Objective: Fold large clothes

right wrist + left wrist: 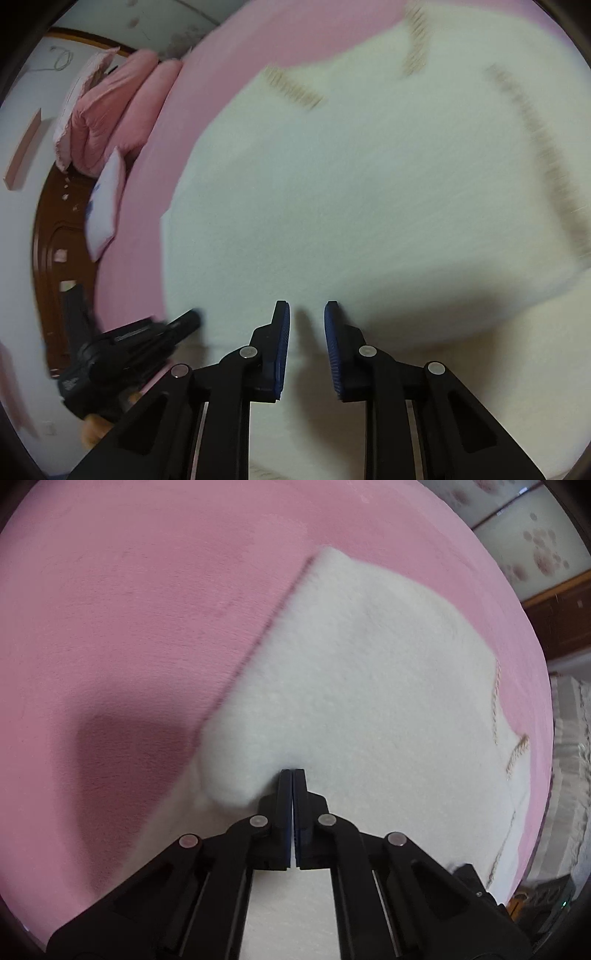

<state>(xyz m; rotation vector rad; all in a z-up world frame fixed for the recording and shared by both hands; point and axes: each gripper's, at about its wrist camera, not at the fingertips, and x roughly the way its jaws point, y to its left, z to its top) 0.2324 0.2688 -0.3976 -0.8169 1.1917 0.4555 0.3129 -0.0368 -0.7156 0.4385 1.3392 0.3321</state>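
A large white fleecy garment (354,686) with tan stitched trim lies spread on a pink bedsheet (129,609). My left gripper (292,772) is shut on a bunched edge of the white garment, and a fold of the cloth rises to its left. In the right wrist view the same garment (351,192) fills most of the frame, blurred. My right gripper (306,306) is open just above the cloth, with nothing between its blue pads. The left gripper (194,317) shows at the lower left there, at the garment's edge.
The pink sheet (155,155) covers the bed. Pink pillows (118,110) and a white cushion (107,199) lie by a dark wooden headboard (48,229). A patterned wardrobe (535,546) and a white lace-edged cloth (569,738) stand at the right.
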